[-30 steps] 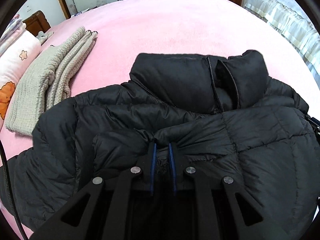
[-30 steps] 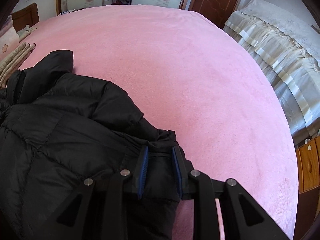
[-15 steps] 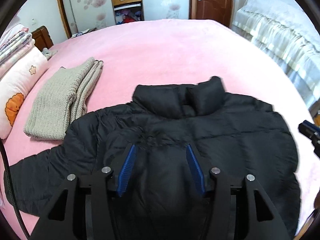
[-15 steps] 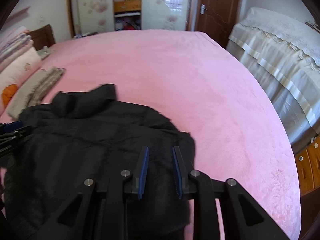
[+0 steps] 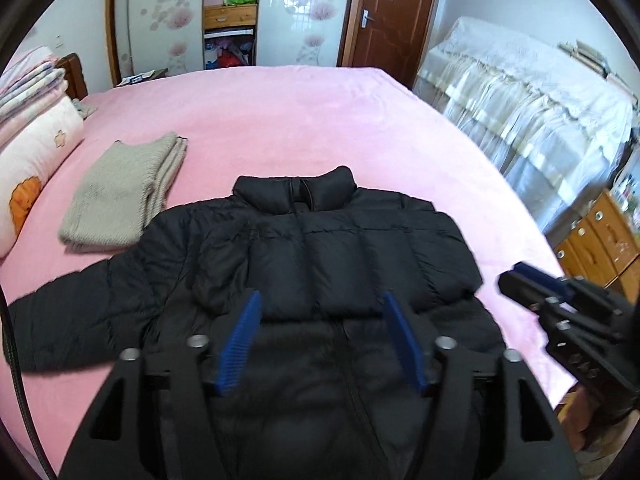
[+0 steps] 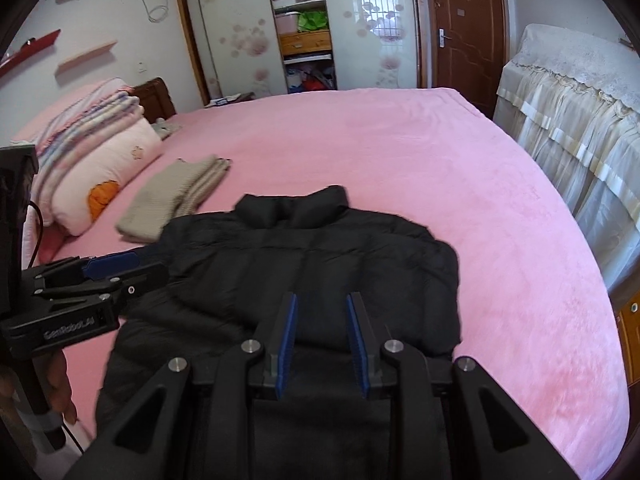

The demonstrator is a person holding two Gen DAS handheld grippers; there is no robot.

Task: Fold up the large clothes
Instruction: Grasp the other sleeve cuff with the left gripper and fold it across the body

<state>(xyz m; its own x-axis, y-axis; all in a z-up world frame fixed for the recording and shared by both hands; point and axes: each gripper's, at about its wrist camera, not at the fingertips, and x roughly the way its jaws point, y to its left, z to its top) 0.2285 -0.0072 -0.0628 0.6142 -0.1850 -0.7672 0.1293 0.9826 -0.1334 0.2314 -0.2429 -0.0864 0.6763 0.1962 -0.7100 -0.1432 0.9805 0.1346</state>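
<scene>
The black puffer jacket (image 5: 320,280) lies flat in the middle of the pink bed (image 5: 280,120), with its collar pointing to the far side. Its bottom part looks folded up over the chest, so one fold seems done. One sleeve (image 5: 72,312) is stretched out to the left side and needs tucking in. The jacket probably needs more folds to become a small bundle.

The left gripper (image 5: 320,344) is above the jacket. Its jaws are opening, and nothing is between them. The right gripper (image 6: 322,344) is also above the jacket. Its jaws are a little apart and hold nothing.

A folded beige knit sweater (image 5: 124,196) sits on the bed, just beside the jacket. A pillow with an orange picture (image 6: 100,176) lies near the headboard. Past the bed are a wardrobe with flowers on it (image 6: 248,28), a brown door (image 6: 468,24), and something tall under a pale lace cover (image 5: 532,108).
</scene>
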